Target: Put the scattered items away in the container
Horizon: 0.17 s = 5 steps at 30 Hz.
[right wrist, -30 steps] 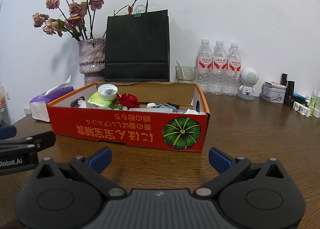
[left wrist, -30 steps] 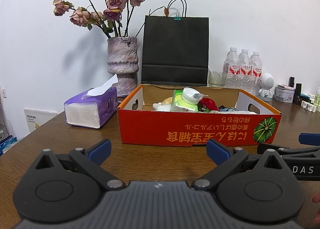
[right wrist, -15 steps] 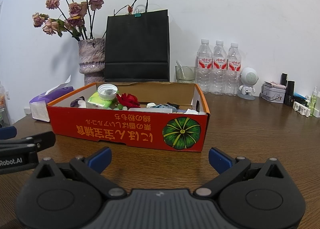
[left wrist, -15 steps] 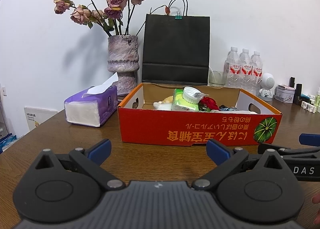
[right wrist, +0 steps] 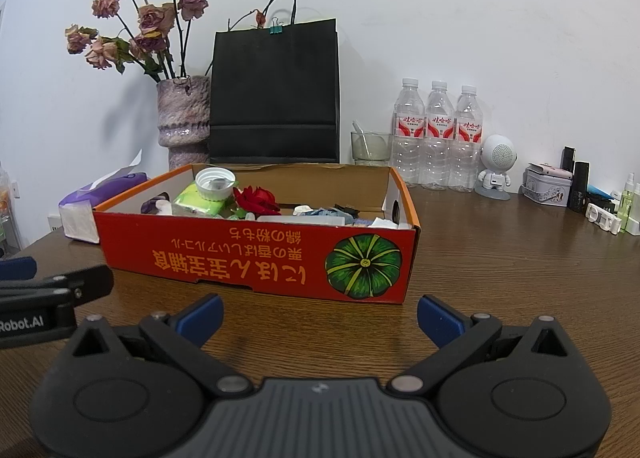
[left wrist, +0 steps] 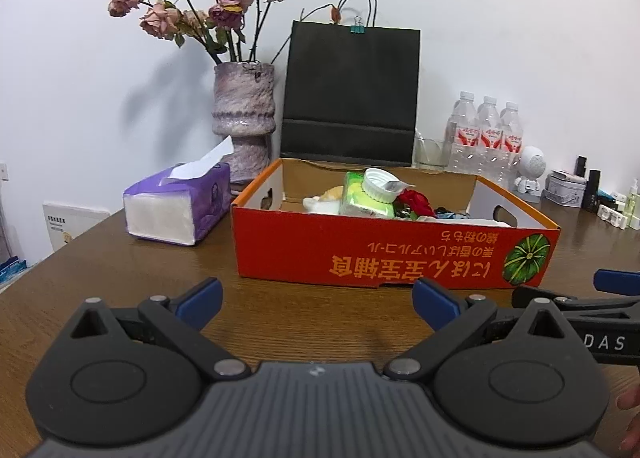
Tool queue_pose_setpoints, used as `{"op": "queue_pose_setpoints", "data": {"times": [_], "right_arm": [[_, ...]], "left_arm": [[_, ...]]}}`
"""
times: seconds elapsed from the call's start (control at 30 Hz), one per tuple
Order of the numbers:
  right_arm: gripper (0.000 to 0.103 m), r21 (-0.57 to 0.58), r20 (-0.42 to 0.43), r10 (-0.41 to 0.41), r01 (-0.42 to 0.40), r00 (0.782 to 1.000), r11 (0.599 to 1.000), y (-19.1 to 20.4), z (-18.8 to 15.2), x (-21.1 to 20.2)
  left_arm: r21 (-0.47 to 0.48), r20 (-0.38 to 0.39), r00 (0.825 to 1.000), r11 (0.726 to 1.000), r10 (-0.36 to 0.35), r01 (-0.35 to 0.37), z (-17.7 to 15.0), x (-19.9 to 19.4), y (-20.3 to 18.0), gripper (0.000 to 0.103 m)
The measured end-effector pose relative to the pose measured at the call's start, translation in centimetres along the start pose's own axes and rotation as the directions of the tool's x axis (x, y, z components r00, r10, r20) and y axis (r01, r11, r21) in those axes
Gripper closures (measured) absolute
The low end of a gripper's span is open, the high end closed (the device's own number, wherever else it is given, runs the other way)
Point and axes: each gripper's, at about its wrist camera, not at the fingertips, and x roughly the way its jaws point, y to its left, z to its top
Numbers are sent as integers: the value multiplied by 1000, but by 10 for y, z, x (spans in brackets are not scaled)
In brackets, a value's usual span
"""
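items sit piled inside the red box [right wrist: 256, 258] on the table [right wrist: 500, 278]; nothing loose shows before it, so tidying looks about finished. left gripper [left wrist: 316, 300] and right gripper [right wrist: 318, 310] hover with fingers wide, empty.

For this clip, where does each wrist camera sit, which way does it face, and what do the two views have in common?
Left wrist: low over the table, facing the red box and tissue pack; own open left gripper, the right gripper's tip at right edge.
Right wrist: low, right of the other, facing the box's pumpkin end; own open right gripper, left gripper's tip at left edge.
Shared: box, vase, black bag, water bottles.
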Motion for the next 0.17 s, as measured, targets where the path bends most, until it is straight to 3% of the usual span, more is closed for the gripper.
{"op": "queue_pose_setpoints", "data": {"times": [0.17], "right_arm": [[0, 0, 0, 0, 0, 1000, 1000, 0, 0, 0]], "left_arm": [[4, 21, 1000, 1000, -7, 7, -1, -3, 0, 0]]}}
